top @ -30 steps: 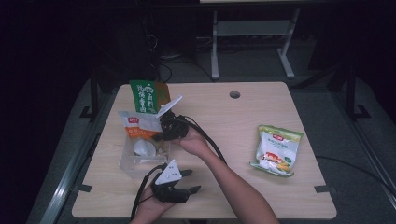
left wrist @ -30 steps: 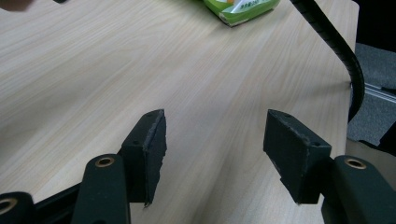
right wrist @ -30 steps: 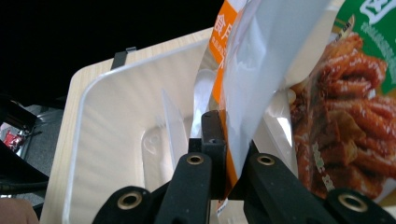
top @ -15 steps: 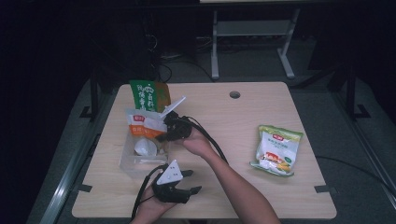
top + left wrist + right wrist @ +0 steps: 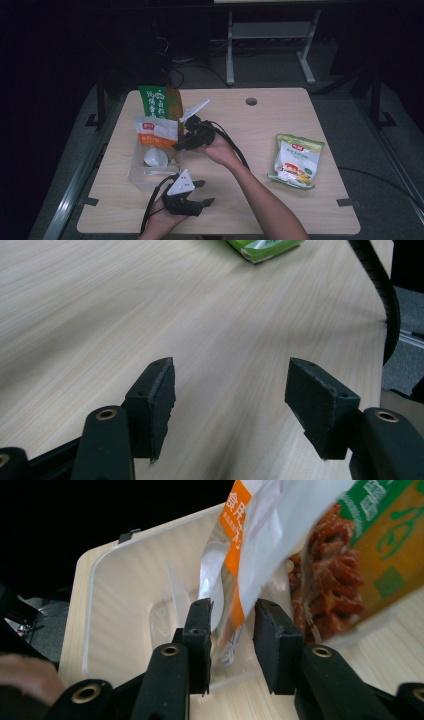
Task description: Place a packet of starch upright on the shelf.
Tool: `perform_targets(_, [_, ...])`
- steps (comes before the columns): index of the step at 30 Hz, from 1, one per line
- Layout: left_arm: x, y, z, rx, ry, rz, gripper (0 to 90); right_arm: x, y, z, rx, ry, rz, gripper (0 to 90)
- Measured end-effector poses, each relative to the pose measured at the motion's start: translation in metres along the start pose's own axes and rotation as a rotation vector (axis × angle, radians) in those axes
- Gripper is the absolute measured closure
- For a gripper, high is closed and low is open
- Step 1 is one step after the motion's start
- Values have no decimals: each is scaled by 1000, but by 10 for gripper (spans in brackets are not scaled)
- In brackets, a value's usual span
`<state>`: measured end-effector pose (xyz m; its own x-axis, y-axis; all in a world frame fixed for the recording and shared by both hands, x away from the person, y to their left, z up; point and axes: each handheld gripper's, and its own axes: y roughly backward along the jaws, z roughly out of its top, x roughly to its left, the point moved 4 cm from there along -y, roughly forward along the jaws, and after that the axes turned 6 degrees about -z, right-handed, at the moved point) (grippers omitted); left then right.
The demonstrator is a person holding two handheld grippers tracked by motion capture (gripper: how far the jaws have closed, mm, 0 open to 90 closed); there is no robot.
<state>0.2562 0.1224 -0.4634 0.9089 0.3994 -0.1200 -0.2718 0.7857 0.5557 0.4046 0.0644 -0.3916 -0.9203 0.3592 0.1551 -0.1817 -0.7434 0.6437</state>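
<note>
Standing on its lower edge in the clear plastic bin, the orange-and-white packet leaned back toward the green-and-orange packet behind it. We noted its long axis ran roughly upright, top edge highest.

In the right gripper view the packet's lower corner hung between the jaws of the right gripper. Those jaws had just been opening; a narrow gap showed on each side of the crinkled seam, so we judged the pads no longer pressed on it. The packet looked released into the bin, resting partly against the green packet's red contents.

From the high view, the right gripper sat just beside the bin's right wall, pointing left at the packet. The packet lay directly ahead of the jaws, so we judged a straight pull back toward the right would clear it without tipping it.

The left gripper rested near the table's front edge, below the bin, jaws wide with nothing between them; its own view showed the left gripper over bare wood. We took the right hand as plainly the nearer one.

Well apart, on the right side of the table, lay a green-and-white packet, its long axis running toward the far edge. We judged it the likely next pickup, nearer the right hand.
</note>
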Motion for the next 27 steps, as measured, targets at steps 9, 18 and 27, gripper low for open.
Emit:
perform_targets(9, [1, -2, 0, 11, -14, 3, 355, -9, 30, -18, -5, -38, -11, 579])
perform_targets(18, [-2, -6, 0, 20, -22, 1, 354, -19, 61, -44, -4, -89, -47, 518])
perform_targets(27, [-1, -8, 1, 12, -10, 1, 350, -29, 94, -72, -12, -134, -103, 457])
